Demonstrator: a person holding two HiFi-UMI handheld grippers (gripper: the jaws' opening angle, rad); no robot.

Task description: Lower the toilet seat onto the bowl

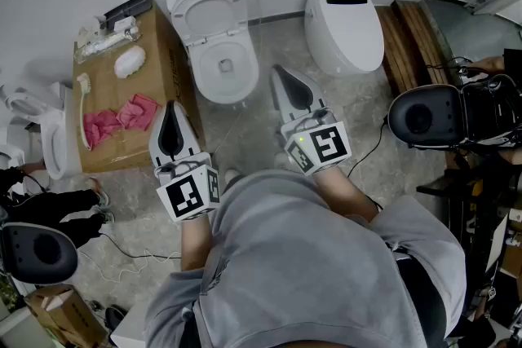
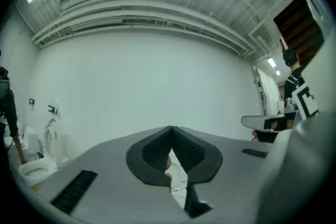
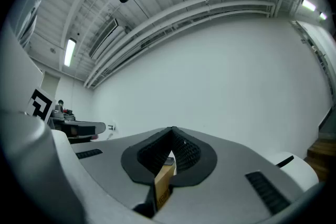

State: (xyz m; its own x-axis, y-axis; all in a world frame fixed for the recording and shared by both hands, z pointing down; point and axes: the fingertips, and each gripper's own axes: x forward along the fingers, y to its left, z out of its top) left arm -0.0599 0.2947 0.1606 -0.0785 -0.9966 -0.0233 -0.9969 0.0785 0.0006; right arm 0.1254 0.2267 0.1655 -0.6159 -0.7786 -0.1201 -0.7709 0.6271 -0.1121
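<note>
Head view: glossy white seat (image 1: 176,12) up over oval bowl (image 1: 201,76); left hand-held gripper (image 1: 172,112) and right hand-held gripper (image 1: 282,77) pinched together, empty.

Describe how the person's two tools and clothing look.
Both the left tool and right tool are pale grey tapered shells with black ribbed pads inside. Each carries a cube with black-and-white square markers at its rear. The person wears a grey short-sleeved shirt.

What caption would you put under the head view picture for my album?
Left gripper and right gripper, both shut, held before a toilet with its seat up.
</note>
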